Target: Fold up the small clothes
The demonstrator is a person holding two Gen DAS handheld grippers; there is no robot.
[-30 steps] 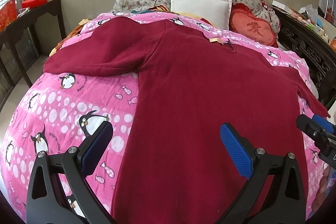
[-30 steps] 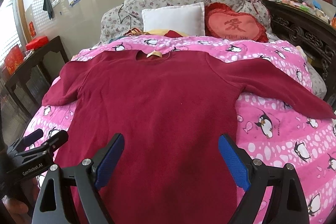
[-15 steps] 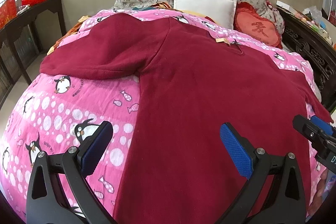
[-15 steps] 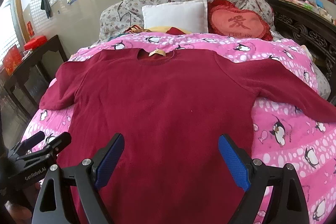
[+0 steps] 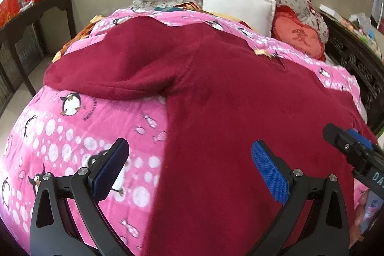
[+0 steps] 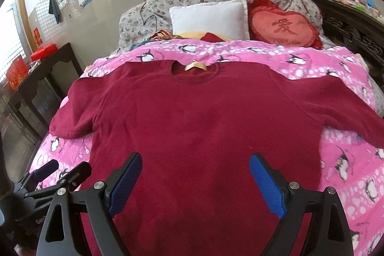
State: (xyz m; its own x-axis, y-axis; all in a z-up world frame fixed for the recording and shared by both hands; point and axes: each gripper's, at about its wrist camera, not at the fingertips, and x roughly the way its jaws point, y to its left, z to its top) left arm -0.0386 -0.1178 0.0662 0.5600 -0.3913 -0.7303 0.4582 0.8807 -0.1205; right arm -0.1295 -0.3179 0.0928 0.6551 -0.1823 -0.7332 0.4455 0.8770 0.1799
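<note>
On the bed's pink penguin quilt [image 6: 336,56], the maroon long-sleeved top [image 6: 204,116] lies flat with sleeves out, ready for folding, so your left gripper [image 5: 189,169] and right gripper [image 6: 195,180] hang wide open, empty, over its near hem, probably to pinch it.

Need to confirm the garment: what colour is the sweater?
Dark red sweater, plain; clearest in the right wrist view.

Red sweater [image 6: 204,116] flat on quilt [image 6: 348,172] (penguin-print)

Both views low, facing sweater [image 5: 240,112], headboard-ward.
</note>
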